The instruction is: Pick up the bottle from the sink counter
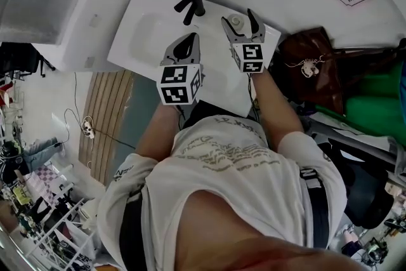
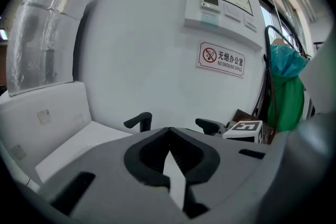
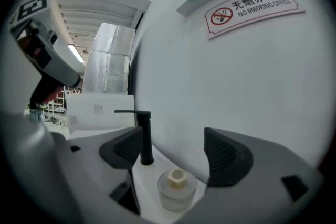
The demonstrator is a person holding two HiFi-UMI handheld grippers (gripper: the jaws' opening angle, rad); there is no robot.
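Note:
A squat clear glass bottle [image 3: 177, 186] with a cream cap stands upright on the white sink counter [image 1: 146, 28], at its back right corner by the wall. In the head view the bottle [image 1: 236, 21] lies between the jaws of my right gripper [image 1: 240, 18]. That right gripper [image 3: 176, 152] is open, one jaw on each side of the bottle, with the pads apart from the glass. My left gripper [image 1: 189, 41] hovers over the basin a little left of it. In its own view the left gripper [image 2: 168, 131] has its jaw tips together and nothing between them.
A black faucet [image 1: 190, 5] stands at the back of the counter, just left of the bottle. A white box [image 1: 95, 9] adjoins the sink's left side. A brown bag [image 1: 311, 66] and green fabric [image 1: 374, 98] crowd the right. The white wall is close behind.

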